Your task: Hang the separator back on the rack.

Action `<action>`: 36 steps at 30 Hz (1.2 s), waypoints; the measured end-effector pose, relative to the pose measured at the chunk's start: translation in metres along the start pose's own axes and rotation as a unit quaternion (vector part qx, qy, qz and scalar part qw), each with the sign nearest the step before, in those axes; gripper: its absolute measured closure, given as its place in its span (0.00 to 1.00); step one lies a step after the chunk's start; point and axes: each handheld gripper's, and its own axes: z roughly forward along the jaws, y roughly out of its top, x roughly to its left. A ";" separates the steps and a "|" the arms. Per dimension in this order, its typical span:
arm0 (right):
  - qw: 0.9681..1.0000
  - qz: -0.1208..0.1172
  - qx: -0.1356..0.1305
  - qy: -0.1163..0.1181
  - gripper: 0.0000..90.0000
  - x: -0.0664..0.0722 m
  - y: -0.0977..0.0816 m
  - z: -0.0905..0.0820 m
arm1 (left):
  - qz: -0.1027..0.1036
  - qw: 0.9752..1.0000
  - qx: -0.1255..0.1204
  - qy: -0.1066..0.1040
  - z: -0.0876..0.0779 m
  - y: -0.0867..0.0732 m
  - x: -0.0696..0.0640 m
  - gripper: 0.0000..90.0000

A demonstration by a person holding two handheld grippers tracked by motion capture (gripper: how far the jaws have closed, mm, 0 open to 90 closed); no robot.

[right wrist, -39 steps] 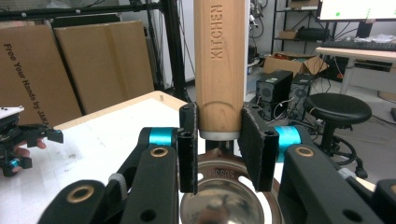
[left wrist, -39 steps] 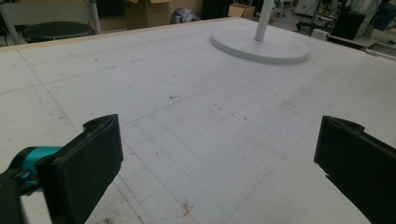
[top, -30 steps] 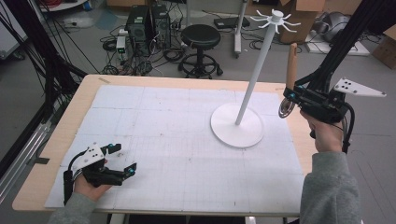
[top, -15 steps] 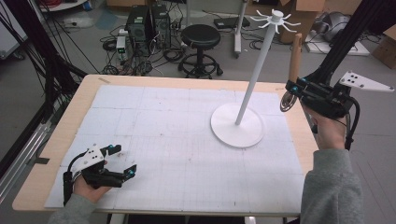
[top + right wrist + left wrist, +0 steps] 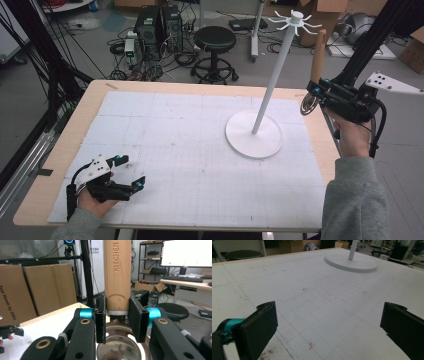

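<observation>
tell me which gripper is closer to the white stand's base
Right. The right gripper hovers just beyond the base's right edge; the left gripper sits far across the table near the front left corner.

A: What sort of place was it?
B: A robotics lab or test room. The work table [image 5: 60, 150] was a plain wooden top under a white gridded mat [image 5: 190, 165], framed by black metal struts [image 5: 35, 60] hung with cables.
A: Other evidence?
B: Desktop computer towers [image 5: 157, 25] stood on a grey floor among loose cables [image 5: 145, 70], beside a black round stool [image 5: 214, 40]. The right gripper view showed stacked cardboard boxes [image 5: 37, 290], one printed "Your Hands by JAKA", a lit monitor [image 5: 186, 253] over a desk with a keyboard [image 5: 187, 279], metal shelving [image 5: 150, 260], and a camera [image 5: 69, 242] mounted on a black pole
</observation>
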 end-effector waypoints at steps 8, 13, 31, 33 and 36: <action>1.000 0.001 0.000 -0.001 0.78 0.000 0.000 0.006 | -0.001 1.000 0.004 -0.002 0.000 0.000 0.000 0.02; 1.000 0.007 -0.003 0.000 0.78 -0.003 -0.002 0.011 | -0.001 1.000 0.006 -0.004 -0.001 -0.001 -0.001 0.02; 1.000 0.009 0.003 -0.002 0.78 -0.002 -0.007 0.023 | -0.004 1.000 0.006 -0.002 -0.004 -0.002 0.000 0.02; 1.000 0.011 0.003 -0.002 0.78 -0.003 -0.008 0.023 | -0.005 1.000 0.007 -0.002 -0.004 -0.002 0.000 0.02; 1.000 0.012 0.005 -0.005 0.78 -0.003 -0.009 0.025 | -0.005 1.000 0.007 -0.002 -0.004 -0.002 0.000 0.02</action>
